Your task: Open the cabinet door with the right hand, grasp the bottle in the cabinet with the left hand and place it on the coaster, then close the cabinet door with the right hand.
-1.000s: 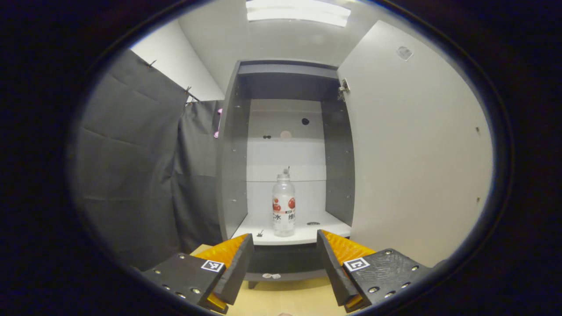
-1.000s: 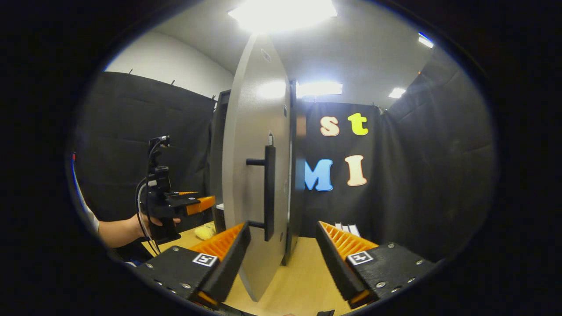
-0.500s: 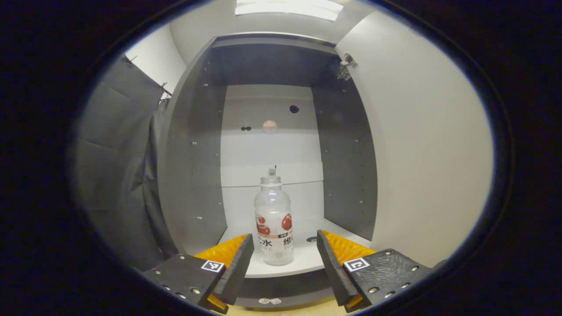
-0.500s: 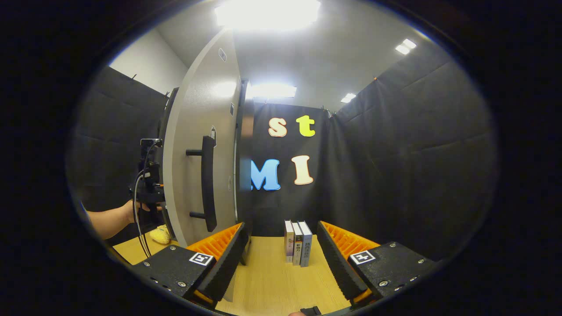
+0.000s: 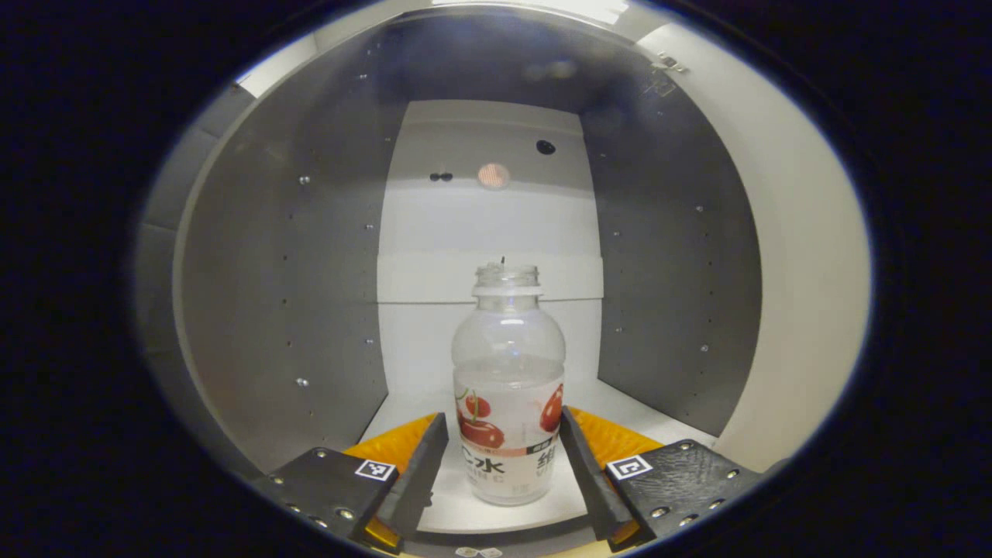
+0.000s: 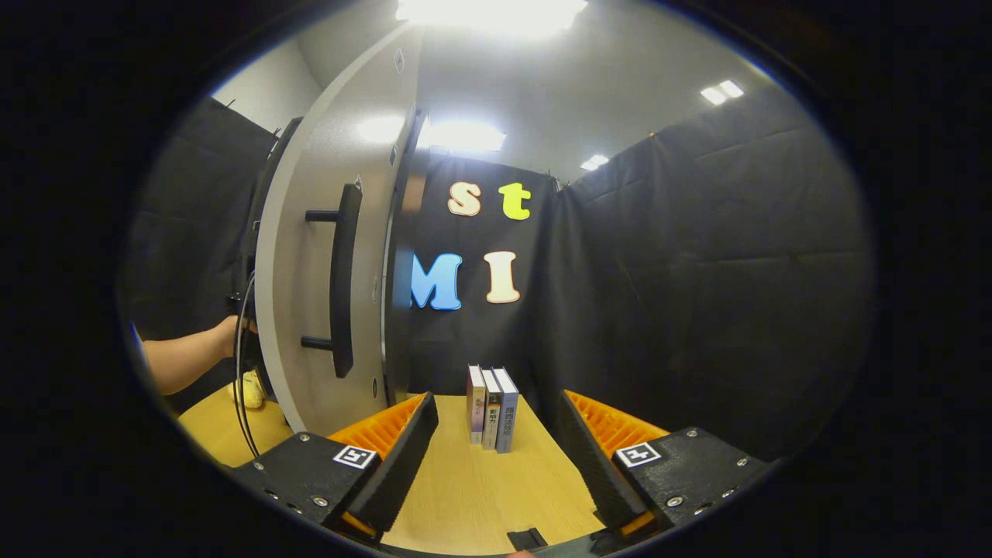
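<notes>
Bottle (image 5: 508, 387) stands upright on the white cabinet floor (image 5: 628, 407), capless, and your left tool (image 5: 504, 457) has its jaws spread wide on either side of the label; the right finger (image 5: 577, 457) looks to be just at the label's edge, the left one apart from it. Your right tool (image 6: 492, 446) hangs wide and empty over the counter (image 6: 473, 488), near three upright books (image 6: 492, 407), with the open cabinet door (image 6: 310, 256) and its black handle (image 6: 341, 291) off to its left.
</notes>
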`<state>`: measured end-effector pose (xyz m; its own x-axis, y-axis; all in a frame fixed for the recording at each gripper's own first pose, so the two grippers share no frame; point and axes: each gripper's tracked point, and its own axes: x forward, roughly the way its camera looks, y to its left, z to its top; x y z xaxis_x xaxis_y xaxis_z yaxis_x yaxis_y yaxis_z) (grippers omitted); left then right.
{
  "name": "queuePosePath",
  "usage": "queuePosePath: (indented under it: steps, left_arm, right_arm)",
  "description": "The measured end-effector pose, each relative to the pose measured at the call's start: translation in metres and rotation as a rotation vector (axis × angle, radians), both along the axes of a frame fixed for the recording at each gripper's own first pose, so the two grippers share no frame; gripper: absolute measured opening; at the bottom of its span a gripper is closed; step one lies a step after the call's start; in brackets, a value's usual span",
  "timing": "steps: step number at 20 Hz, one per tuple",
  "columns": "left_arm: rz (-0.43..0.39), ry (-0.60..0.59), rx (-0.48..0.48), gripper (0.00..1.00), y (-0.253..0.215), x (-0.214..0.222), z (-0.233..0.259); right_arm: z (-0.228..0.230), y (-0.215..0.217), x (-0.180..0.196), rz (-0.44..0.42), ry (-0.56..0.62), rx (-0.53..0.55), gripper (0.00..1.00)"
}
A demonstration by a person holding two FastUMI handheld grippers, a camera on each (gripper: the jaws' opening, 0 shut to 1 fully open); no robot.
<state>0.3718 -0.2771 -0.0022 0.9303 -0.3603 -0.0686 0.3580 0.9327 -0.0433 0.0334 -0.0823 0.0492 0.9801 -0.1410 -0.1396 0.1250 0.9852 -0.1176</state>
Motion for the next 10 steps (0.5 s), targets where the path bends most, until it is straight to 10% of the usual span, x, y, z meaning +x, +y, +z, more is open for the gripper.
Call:
queuePosePath:
  steps: [5,10]
  left_arm:
    - [0.004,-0.021,-0.052,0.64,0.011,-0.019,0.016]
    - [0.026,-0.114,-0.053,0.76,0.046,-0.071,0.05]
  right_arm:
    - [0.004,-0.01,0.005,-0.01,-0.028,0.049,0.96]
    - [0.012,-0.013,0.009,0.029,-0.053,0.061,0.96]
